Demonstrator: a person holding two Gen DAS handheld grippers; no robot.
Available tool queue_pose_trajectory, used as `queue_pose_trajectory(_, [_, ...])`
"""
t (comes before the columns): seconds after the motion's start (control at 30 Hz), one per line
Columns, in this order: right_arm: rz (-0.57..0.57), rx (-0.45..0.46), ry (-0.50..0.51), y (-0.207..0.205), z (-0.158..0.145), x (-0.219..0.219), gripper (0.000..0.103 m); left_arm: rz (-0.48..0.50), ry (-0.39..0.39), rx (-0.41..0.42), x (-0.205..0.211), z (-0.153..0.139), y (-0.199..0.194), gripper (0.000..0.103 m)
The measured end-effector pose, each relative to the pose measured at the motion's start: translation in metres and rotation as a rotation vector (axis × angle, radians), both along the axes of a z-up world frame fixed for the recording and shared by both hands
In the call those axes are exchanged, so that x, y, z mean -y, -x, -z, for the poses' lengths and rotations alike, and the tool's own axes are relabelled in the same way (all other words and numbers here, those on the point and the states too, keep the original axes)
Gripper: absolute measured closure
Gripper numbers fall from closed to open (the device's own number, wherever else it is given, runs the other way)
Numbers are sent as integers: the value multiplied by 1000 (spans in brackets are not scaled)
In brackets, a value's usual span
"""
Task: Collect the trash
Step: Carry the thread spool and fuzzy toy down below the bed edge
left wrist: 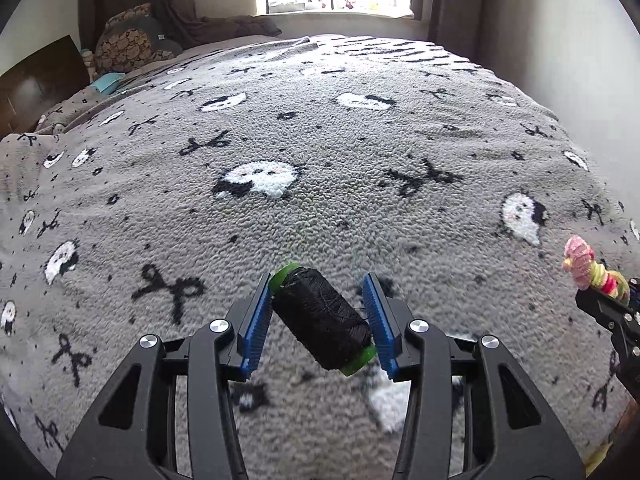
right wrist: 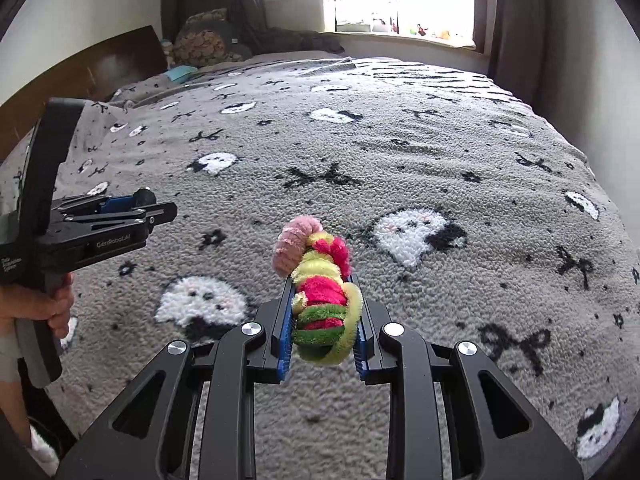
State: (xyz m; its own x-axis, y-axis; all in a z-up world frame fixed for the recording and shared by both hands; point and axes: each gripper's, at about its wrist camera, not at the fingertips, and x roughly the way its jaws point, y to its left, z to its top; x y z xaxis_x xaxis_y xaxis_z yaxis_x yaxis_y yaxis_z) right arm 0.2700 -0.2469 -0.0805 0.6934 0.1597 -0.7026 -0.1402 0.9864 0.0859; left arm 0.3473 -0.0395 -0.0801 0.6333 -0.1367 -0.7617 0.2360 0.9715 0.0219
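Left gripper [left wrist: 320, 316] pinches a black thread spool [left wrist: 324, 320], lifted clear of the grey ghost-print blanket [left wrist: 320, 140]. The spool's long axis runs skew across the blue pads, green ends poking out fore and aft. Right gripper [right wrist: 322, 316] is squeezed on a fuzzy pink-yellow-green bundle [right wrist: 320, 300], long axis along the fingers. Both hands loaded, side by side; no bin in view, so which is nearer can't be told.

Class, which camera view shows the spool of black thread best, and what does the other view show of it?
The left wrist view: the spool of black thread sits large and centred, tilted between the left claw's blue pads. In the right wrist view, that claw appears side-on, its frame hiding the spool.
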Motion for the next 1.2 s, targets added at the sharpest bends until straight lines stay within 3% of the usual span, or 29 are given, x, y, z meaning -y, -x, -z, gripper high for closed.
queue_pose_trajectory(0.1, [4, 11, -3, 31, -9, -6, 78, 5, 26, 25, -11, -14, 43, 60])
queue_pose_trajectory(0.33, [-8, 6, -11, 98, -8, -15, 78, 5, 5, 93, -25, -29, 134, 60])
queue_pose_trajectory(0.57, [-52, 9, -33, 178, 5, -27, 78, 10, -4, 138, -29, -22, 227, 60])
queue_pose_trajectory(0.9, [-79, -45, -41, 258, 43, -46, 78, 9, 47, 31, -47, 28, 312, 60])
queue_pose_trajectory(1.2, [-137, -294, -44, 272, 128, -73, 78, 61, 35, -202, -44, 119, 342, 60])
